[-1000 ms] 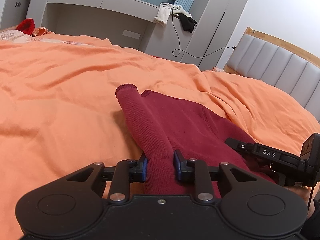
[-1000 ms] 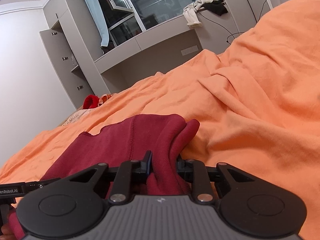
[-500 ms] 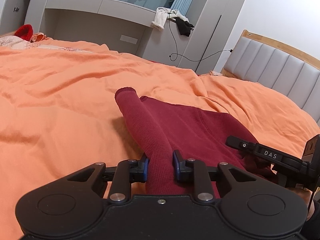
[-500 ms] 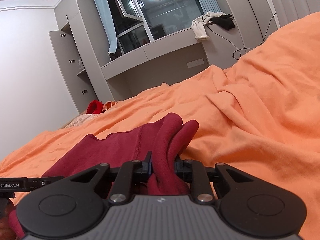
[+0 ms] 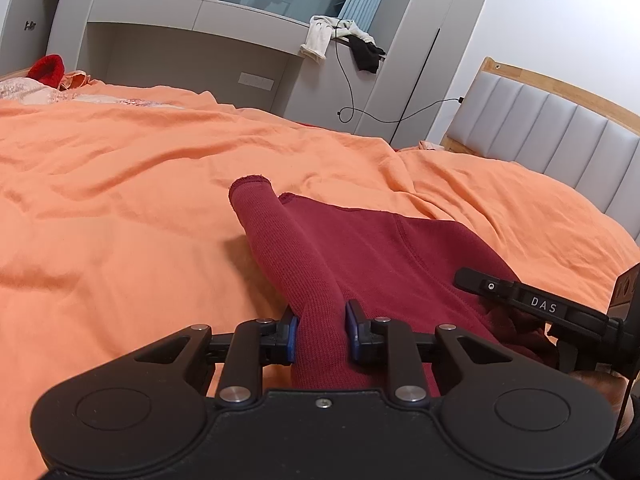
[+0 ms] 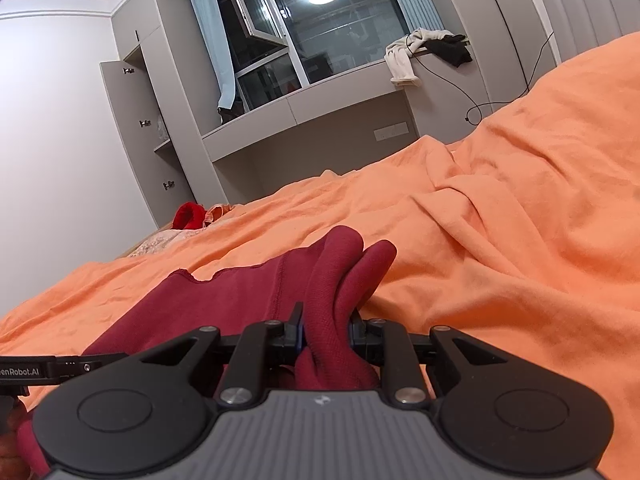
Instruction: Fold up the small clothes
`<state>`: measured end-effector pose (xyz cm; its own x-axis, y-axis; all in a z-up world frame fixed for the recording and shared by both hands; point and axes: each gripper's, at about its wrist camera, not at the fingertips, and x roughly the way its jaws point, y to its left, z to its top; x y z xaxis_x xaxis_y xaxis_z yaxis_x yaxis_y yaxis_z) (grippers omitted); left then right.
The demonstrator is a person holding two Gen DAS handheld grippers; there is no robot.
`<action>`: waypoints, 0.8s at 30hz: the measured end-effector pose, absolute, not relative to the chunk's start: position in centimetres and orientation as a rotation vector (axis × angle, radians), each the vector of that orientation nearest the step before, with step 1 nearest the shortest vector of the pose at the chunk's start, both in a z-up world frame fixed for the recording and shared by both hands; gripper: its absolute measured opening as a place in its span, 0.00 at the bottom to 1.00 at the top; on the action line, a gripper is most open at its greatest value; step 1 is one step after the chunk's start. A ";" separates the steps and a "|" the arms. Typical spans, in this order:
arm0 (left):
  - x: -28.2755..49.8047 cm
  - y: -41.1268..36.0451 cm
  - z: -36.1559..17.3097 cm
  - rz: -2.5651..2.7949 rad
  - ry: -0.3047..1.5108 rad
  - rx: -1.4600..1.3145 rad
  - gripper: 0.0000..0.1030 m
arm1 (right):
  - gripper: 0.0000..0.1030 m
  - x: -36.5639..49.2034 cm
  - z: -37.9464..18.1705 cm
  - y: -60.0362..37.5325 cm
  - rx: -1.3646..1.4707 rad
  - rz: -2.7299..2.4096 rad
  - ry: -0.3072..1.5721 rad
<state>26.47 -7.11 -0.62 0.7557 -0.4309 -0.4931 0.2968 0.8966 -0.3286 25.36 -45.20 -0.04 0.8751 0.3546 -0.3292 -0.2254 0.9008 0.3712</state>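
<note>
The dark red knitted garment [image 5: 360,248] lies on the orange bed cover [image 5: 120,200]. The left tool [image 5: 320,334] pinches its ribbed sleeve; the right tool [image 6: 326,332] clamps a bunched fold at the other side. Soft, light and limp, it should sag between the 2 grips; hems and cuffs give the firmest hold.

The black left gripper [image 5: 321,334], blue-padded, points gently downward, its jaws pinched on a ribbed band of dark red knit garment [image 5: 304,264]; the right gripper [image 6: 325,336], grey-bodied with black fingers, points more nearly level, clamped on a bunched fold of the same cloth.
</note>
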 end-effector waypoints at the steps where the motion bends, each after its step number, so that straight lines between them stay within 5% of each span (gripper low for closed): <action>1: 26.6 -7.1 -0.7 -0.402 0.601 -0.239 0.26 | 0.21 25.5 -0.1 -45.3 0.341 0.309 0.411; 8: 27.1 -6.7 -1.1 -0.410 0.634 -0.284 0.27 | 0.28 26.2 -0.8 -46.5 0.444 0.308 0.464; 15: 27.3 -5.9 -1.5 -0.390 0.663 -0.329 0.43 | 0.62 26.3 -1.1 -47.7 0.546 0.283 0.475; 17: 27.5 -5.6 -1.7 -0.389 0.675 -0.355 0.44 | 0.61 26.0 -0.8 -47.8 0.529 0.254 0.448; 20: 27.5 -5.5 -1.8 -0.388 0.680 -0.360 0.44 | 0.41 26.3 -0.5 -47.4 0.480 0.253 0.442; 22: 27.5 -5.6 -1.7 -0.387 0.677 -0.353 0.44 | 0.19 26.4 -0.6 -47.1 0.462 0.229 0.451; 24: 27.5 -5.6 -1.7 -0.391 0.675 -0.353 0.44 | 0.16 26.2 -0.5 -47.1 0.450 0.203 0.449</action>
